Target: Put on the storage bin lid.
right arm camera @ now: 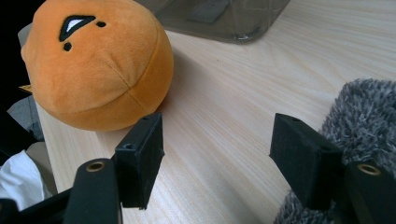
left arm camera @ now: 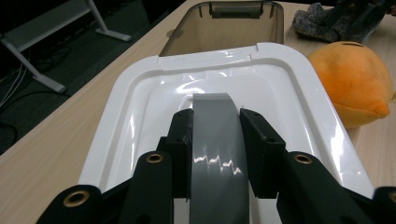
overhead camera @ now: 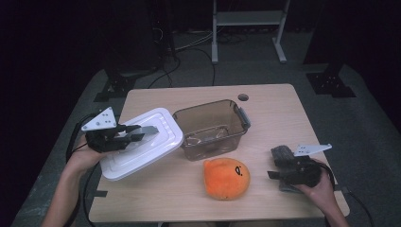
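Observation:
A white plastic lid (overhead camera: pixel 146 146) lies slanted just left of a clear brown-tinted box (overhead camera: pixel 210 126) that stands open in the middle of the table. My left gripper (overhead camera: pixel 138 133) is shut on the lid's grey handle (overhead camera: pixel 150 128). In the left gripper view the handle (left arm camera: pixel 215 140) runs between both pads of that gripper (left arm camera: pixel 215 126), with the lid (left arm camera: pixel 289 93) spreading out beyond. My right gripper (overhead camera: pixel 274 173) rests open at the table's right front. In its own view the right gripper (right arm camera: pixel 217 144) has only bare wood between its jaws.
An orange plush toy (overhead camera: pixel 227 178) (right arm camera: pixel 98 70) sits in front of the box, left of my right gripper. A grey fuzzy cloth (overhead camera: pixel 283 153) (right arm camera: pixel 364 116) lies against that gripper's right jaw. The table (overhead camera: pixel 274 109) has a small round hole (overhead camera: pixel 243 97) at its back.

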Action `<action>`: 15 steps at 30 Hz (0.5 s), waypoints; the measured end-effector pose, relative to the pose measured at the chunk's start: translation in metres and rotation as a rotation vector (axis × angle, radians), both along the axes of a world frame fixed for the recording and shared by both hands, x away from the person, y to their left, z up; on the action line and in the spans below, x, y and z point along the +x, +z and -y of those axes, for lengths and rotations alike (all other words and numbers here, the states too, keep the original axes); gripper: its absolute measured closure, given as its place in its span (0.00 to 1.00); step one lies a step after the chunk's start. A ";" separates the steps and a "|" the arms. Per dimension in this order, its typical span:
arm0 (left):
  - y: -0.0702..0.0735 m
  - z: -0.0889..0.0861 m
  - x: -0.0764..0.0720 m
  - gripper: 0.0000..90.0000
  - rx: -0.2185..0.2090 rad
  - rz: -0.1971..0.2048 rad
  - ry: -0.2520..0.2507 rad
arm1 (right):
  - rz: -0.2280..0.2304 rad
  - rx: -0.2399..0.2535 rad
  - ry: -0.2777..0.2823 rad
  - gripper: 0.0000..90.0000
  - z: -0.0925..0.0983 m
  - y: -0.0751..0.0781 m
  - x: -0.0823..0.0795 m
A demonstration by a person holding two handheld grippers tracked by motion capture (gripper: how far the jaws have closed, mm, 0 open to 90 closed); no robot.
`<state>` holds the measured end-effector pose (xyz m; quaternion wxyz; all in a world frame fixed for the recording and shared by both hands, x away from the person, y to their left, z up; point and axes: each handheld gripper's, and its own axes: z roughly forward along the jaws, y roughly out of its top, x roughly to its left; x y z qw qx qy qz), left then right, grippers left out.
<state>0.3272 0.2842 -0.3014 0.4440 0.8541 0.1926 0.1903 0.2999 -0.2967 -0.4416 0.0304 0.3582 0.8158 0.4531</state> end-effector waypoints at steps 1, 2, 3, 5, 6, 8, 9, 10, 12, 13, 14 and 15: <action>-0.002 -0.002 -0.002 0.74 0.001 -0.002 0.003 | 0.000 0.000 0.000 0.37 0.000 0.000 0.000; -0.003 -0.004 -0.003 0.74 -0.001 -0.003 0.004 | 0.000 -0.001 0.000 0.37 0.000 0.000 0.000; -0.004 -0.005 -0.005 0.74 -0.003 -0.003 0.007 | 0.000 -0.001 0.000 0.37 0.000 0.000 0.000; -0.007 -0.008 -0.008 0.74 -0.001 -0.003 0.012 | -0.001 -0.002 -0.001 0.37 0.000 0.000 0.000; -0.008 -0.010 -0.009 0.74 -0.002 -0.005 0.013 | -0.002 -0.001 -0.002 0.37 0.000 0.000 0.000; -0.011 -0.012 -0.012 0.74 -0.007 -0.008 0.014 | -0.003 -0.001 -0.003 0.37 0.000 -0.001 0.000; -0.013 -0.014 -0.014 0.74 -0.007 -0.009 0.017 | -0.004 -0.004 -0.003 0.37 0.000 -0.001 0.000; -0.014 -0.015 -0.015 0.74 -0.010 -0.009 0.014 | -0.004 -0.004 -0.002 0.37 0.000 -0.001 0.000; -0.017 -0.018 -0.018 0.74 -0.011 -0.014 0.015 | -0.004 -0.004 -0.003 0.37 0.000 -0.001 0.000; -0.019 -0.018 -0.019 0.74 -0.012 -0.016 0.014 | -0.004 -0.004 -0.003 0.37 0.000 -0.001 0.000; -0.021 -0.019 -0.020 0.74 -0.008 -0.018 0.013 | -0.004 -0.004 -0.004 0.37 0.000 -0.001 0.000; -0.023 -0.020 -0.021 0.74 -0.009 -0.020 0.016 | -0.005 -0.004 -0.003 0.37 0.000 -0.001 0.000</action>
